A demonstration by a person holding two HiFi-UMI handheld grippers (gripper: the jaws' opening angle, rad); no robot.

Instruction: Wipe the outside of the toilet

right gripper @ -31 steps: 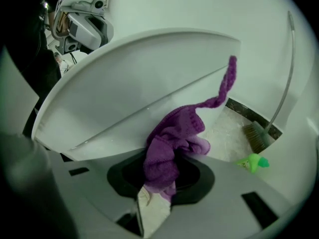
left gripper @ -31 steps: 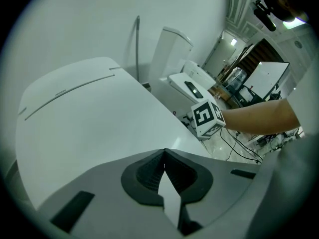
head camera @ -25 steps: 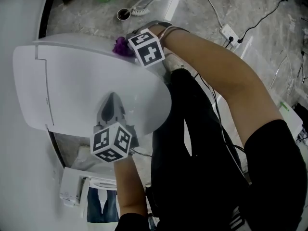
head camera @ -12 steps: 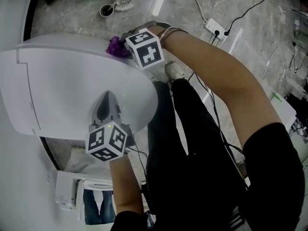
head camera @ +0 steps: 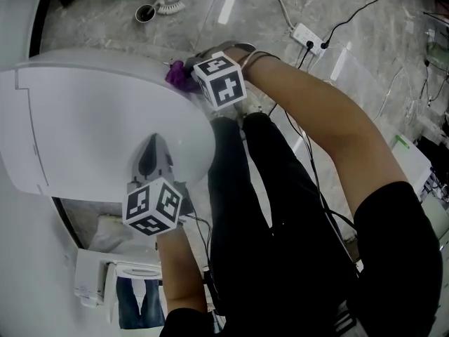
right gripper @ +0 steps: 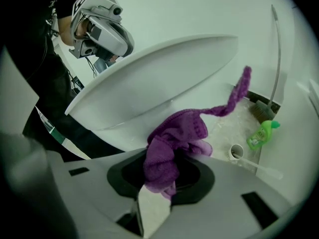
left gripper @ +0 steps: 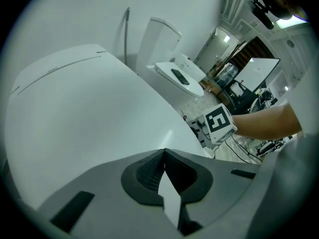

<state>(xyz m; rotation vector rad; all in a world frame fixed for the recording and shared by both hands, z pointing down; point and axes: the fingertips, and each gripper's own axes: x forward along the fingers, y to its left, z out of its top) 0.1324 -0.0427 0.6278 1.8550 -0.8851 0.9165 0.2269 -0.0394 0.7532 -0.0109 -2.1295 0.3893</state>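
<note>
The white toilet (head camera: 91,128) has its lid down and fills the left of the head view. My left gripper (head camera: 151,144) rests on top of the lid, shut with nothing between its jaws; the left gripper view shows it (left gripper: 164,156) against the smooth lid (left gripper: 84,103). My right gripper (head camera: 191,74) is at the lid's far right rim, shut on a purple cloth (head camera: 178,74). In the right gripper view the cloth (right gripper: 172,141) bunches out of the gripper (right gripper: 162,171) just below the lid's edge (right gripper: 149,86), with a strand trailing up to the right.
On the marble floor behind the toilet are a green bottle (right gripper: 261,133), a brush cup (head camera: 146,11) and a power strip (head camera: 309,35) with cables. The person's black-clad legs stand right of the bowl. A white box (head camera: 91,281) sits at lower left.
My right gripper has slid with the cloth along the lid's rim toward the front of the toilet. The left gripper has stayed on the lid.
</note>
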